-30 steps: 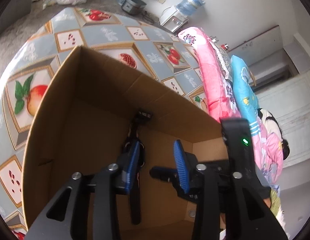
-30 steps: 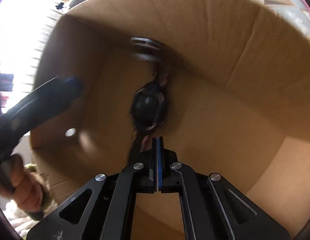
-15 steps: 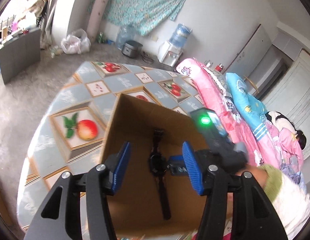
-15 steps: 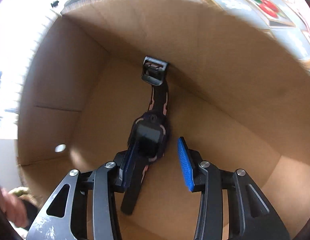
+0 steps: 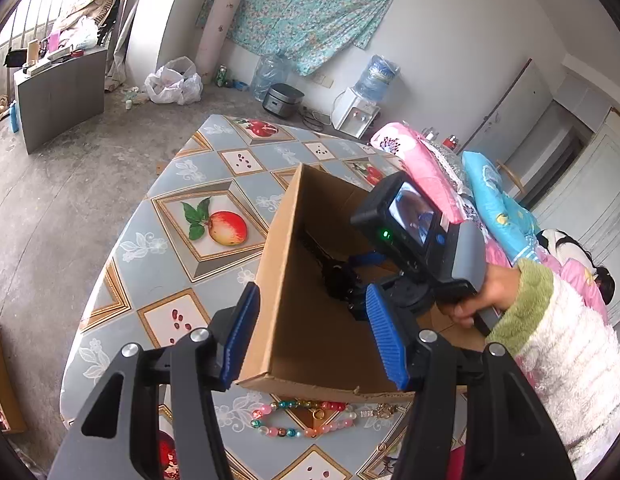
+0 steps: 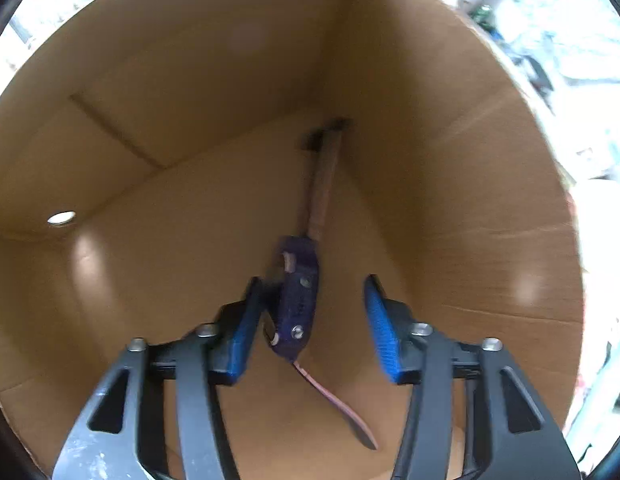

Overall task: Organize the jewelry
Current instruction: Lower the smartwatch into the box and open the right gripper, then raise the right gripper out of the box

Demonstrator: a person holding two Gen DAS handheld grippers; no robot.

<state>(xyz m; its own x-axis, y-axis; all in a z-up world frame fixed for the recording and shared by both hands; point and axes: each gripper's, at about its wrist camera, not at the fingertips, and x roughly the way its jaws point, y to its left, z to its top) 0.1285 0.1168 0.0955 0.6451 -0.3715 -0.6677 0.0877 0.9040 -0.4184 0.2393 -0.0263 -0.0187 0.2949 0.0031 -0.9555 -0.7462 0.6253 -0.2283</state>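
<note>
A brown cardboard box (image 5: 310, 340) stands on the fruit-patterned table (image 5: 182, 184). Inside it lies a dark watch (image 6: 298, 304) with a pinkish strap, tipped on its side on the box floor (image 6: 170, 260). My right gripper (image 6: 312, 280) points down into the box with its jaws opening. The watch sits between the fingers close to the left pad (image 6: 244, 328), and neither pad presses on it. My left gripper (image 5: 310, 288) is open above the box's near left corner, holding nothing. A colourful bead bracelet (image 5: 306, 420) and a gold chain (image 5: 384, 410) lie on the table in front of the box.
A hand in a white fleece sleeve (image 5: 558, 352) holds the right gripper's camera housing (image 5: 410, 228) over the box. Pink and blue quilts (image 5: 426, 176) are piled at the table's right side. The table's left edge drops to a concrete floor (image 5: 70, 200).
The left gripper drew back and up out of the box, and its jaws spread wider. The right gripper went from shut to open and rolled. The watch now rests on its side.
</note>
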